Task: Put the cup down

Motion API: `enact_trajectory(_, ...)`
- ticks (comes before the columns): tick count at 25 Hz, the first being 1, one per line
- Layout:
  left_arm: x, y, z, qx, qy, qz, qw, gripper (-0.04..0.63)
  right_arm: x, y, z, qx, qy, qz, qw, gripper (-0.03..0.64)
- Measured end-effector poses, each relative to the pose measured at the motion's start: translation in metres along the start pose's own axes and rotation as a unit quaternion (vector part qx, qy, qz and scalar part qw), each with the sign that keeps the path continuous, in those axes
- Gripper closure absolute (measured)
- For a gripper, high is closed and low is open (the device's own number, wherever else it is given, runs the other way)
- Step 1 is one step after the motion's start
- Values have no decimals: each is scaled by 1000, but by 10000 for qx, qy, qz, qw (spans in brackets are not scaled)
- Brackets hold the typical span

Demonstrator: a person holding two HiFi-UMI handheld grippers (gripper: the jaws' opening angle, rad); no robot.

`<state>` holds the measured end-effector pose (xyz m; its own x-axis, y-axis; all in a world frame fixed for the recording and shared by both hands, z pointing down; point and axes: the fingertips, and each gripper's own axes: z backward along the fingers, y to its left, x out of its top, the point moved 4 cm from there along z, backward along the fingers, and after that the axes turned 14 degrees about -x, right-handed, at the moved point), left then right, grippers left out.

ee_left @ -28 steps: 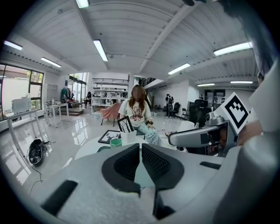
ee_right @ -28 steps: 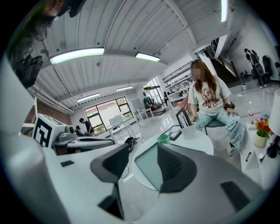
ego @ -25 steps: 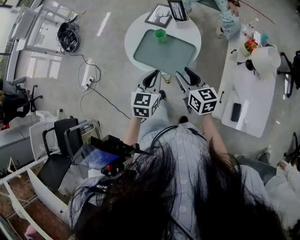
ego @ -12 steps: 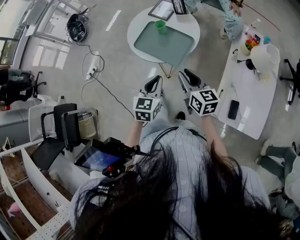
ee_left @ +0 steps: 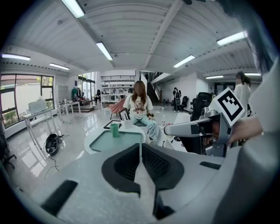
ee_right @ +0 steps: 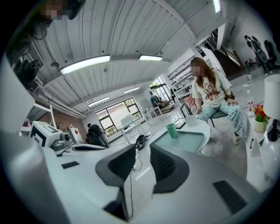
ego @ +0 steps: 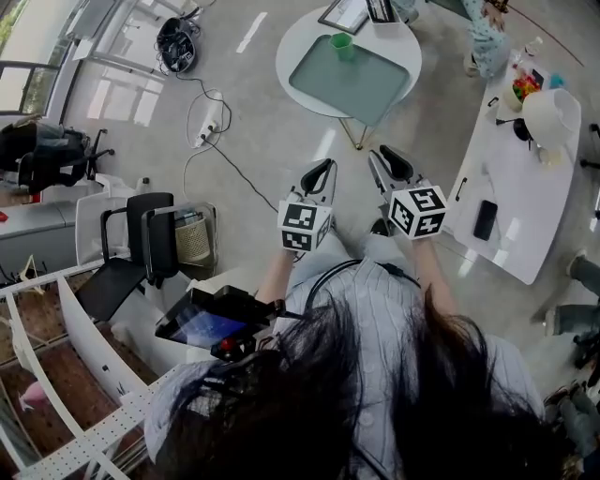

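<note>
Cup [ego: 343, 46] is standing upright near the far edge of the tray [ego: 375, 89] on the round table [ego: 292, 56], well apart from both grippers. The left gripper [ego: 323, 169] is showing its jaws together. The right gripper [ego: 386, 157] has just been closing its jaws, with a narrow gap showing and nothing between them. A nudge to the table from the seated person [ee_left: 139, 105] could be tipping the cup over. That person is showing whole only in the gripper views, while only the head view is showing the floor cable [ego: 225, 159].

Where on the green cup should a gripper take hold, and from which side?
Grip the cup across its wall, about mid-height, coming in level from the tray side nearest the person. It stands upright with no handle showing, near the tray's far edge, and frames on the table behind it probably crowd that side.
</note>
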<state>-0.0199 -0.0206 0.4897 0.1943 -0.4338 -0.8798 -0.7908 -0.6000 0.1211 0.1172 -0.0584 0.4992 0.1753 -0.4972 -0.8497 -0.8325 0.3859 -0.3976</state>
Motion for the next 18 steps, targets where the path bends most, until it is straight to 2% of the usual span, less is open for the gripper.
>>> enact_trajectory(4, -21, -2, 14, 0, 270, -8, 9996, 569, -21, 9, 0, 59, 195, -83, 9998, 502)
enact_trajectory(7, -33, 3, 30, 36, 316, 42, 9995, 569, -34, 23, 0, 98, 287, -107, 9995, 509)
enact_trajectory(14, -40, 18, 63, 24, 87, 30, 10000, 569, -45, 67, 5, 185, 227, -59, 9996, 529)
enact_trajectory(18, -44, 21, 85, -135, -50, -48, 9999, 569, -49, 99, 15, 132, 92, 3, 9999, 537)
